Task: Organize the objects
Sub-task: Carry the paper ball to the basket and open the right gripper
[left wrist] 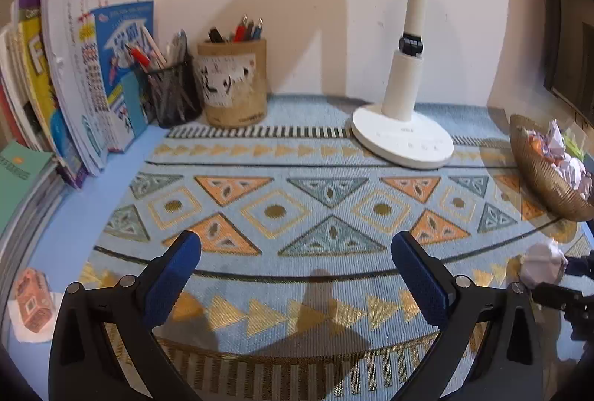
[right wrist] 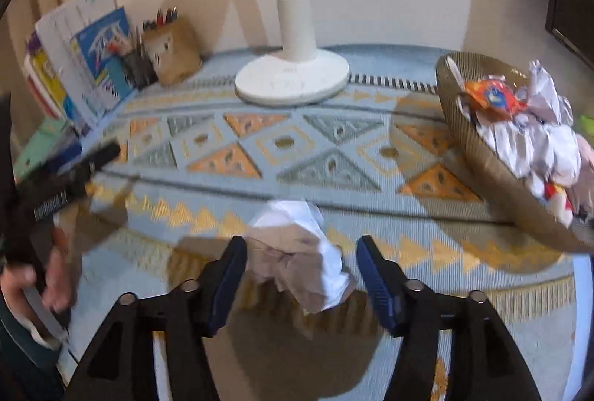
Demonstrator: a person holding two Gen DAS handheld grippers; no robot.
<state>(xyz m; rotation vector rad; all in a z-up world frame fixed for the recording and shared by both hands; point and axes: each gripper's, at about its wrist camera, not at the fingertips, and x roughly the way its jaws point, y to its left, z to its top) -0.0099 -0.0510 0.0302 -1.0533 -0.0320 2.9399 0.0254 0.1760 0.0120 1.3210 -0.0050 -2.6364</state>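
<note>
Nearest to me, the right gripper [right wrist: 301, 265] had its jaws spread either side of a paper wad [right wrist: 297, 252], which sat right btwn them and a bit fwd. The left pad looked to be brushing the wad; the right pad stood clear w/ a visible gap, so I judged it released, not clamped. The frame was blurred, so contact on the left side was not certain. The wad had no real long axis, just a lumpy ball, slightly taller than wide.

The left gripper [left wrist: 296, 275] hung open over bare mat [left wrist: 297, 156], nothing in it; the wad [left wrist: 544, 265] lay well off to its right, so the right hand was clearly nearer.

Farther on, up and to the right of the wad, the basket [right wrist: 479, 156] sat on the surface, already holding crumpled paper. I judged the next move as close, lift, carry fwd-right.
</note>
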